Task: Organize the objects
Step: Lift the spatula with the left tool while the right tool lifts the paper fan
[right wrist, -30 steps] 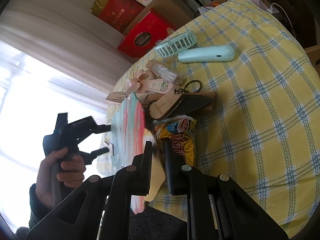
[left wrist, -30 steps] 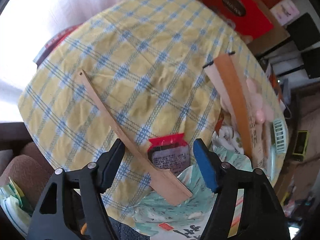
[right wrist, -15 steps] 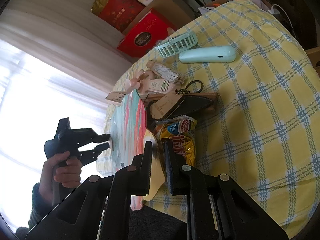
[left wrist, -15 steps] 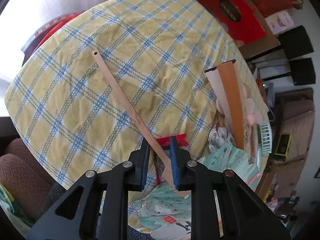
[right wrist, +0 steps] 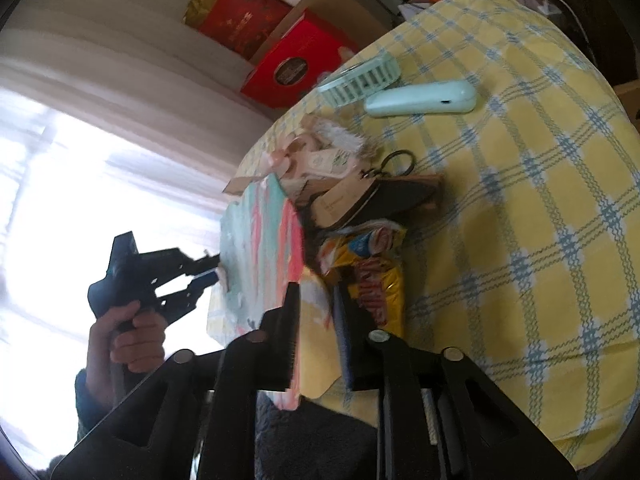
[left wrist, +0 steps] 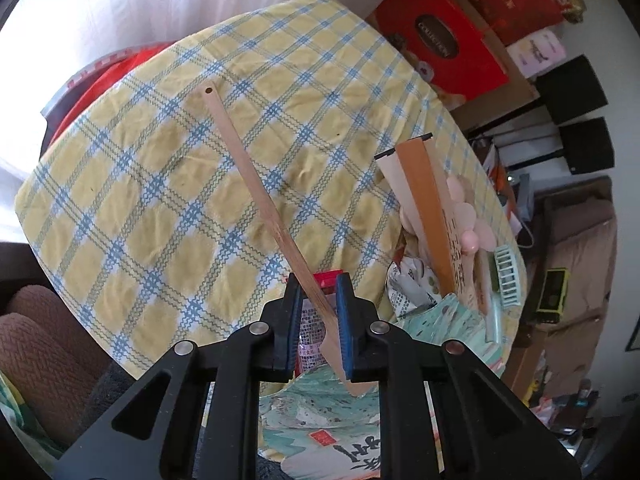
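A long thin wooden stick (left wrist: 256,184) with a hole at its far end slants over the checked tablecloth (left wrist: 152,208). My left gripper (left wrist: 317,280) is closing and its blue pads press on the stick near its wide end. A red-topped packet (left wrist: 310,332) lies beneath. In the right wrist view, a hand holds the left gripper (right wrist: 214,270) at the far edge of a teal printed sheet (right wrist: 260,240). My right gripper (right wrist: 316,292) is opening. A pale yellow flat piece (right wrist: 316,344) stands loose between its parted jaws.
A yellow snack bag (right wrist: 380,292), a black pouch with a key ring (right wrist: 392,200), a mint fan (right wrist: 360,80) and a mint case (right wrist: 420,98) lie on the cloth. An orange-brown board (left wrist: 424,200) leans among clutter. Red boxes (right wrist: 296,64) stand behind the table.
The left jaws went from wide apart to shut on the wooden stick, which has swung more upright in view. The right jaws, shut on the pale yellow piece before, have parted.
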{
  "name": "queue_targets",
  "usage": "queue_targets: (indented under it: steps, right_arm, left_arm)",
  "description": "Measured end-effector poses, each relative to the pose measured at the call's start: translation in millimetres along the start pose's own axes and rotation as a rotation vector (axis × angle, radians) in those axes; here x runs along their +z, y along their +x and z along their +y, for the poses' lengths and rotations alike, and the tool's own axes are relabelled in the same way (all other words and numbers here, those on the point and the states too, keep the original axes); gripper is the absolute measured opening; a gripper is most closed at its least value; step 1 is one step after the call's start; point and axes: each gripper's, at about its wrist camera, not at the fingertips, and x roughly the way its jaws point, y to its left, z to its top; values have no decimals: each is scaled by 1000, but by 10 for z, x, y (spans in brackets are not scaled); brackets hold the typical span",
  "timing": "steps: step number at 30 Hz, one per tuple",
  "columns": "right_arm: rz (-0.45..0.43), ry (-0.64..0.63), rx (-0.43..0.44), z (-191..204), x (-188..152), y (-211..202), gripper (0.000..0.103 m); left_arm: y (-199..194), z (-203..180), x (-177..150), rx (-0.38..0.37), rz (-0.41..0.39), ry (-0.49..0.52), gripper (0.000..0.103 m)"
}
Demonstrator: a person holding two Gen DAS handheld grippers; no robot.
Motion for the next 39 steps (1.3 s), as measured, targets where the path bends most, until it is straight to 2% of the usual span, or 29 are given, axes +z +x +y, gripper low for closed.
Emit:
queue_targets:
  steps: [6,10,11,14,16,18,21,23,25,28,31,32,33,34,35,39]
  right_arm:
    - [-8,-13,92,73,-1,-34,34]
    - [38,-60,35,124,-35,59,34]
    - [75,-86,13,158,-62,102,34]
    - [262,-180,-71,241,-234,344,34]
    - [327,-205,-114,246,-321,459,33]
    - [333,-206,-95,264,-324,478,32]
    - [337,-206,-96,267,-323,466,31]
    - [309,-187,-92,283,-302,434,31]
    - [279,-183,-73,350,-259,414,38]
    - [260,-210,-98,487,-239,441,39]
    - [232,-171,8,498,-186,482,38]
    - [210,-156,74,531,-161,505,32]
    - [195,-157,89,557,-145,506,29]
    - [178,-171,82,608,-140,518,25]
    - [155,-206,40,685,-134,520,16]
    - [113,-238,38,781,-90,458,13]
  left_arm:
    - [45,171,13,-51,27,-81,14]
    - [50,193,43,-50,39,-70,13]
    - [46,192,48,-45,41,-66,13]
    - [32,219,41,-48,49,-56,11]
    - [22,237,34,-48,48,-53,11]
    - [18,256,29,-50,47,-56,12]
    - [20,276,27,-53,48,-62,12]
    - [23,281,29,-51,45,-56,12]
    - [23,294,19,-32,26,-52,12]
    - [33,362,26,-26,14,-73,12]
    - [90,380,-18,-73,68,-80,12]
    - [120,343,-54,-98,96,-65,11]
    - [119,304,-84,-108,105,-50,11]
    - [108,249,-114,-110,115,-34,11]
    - [96,215,-128,-113,118,-27,10]
    - [20,95,-103,-141,108,2,10]
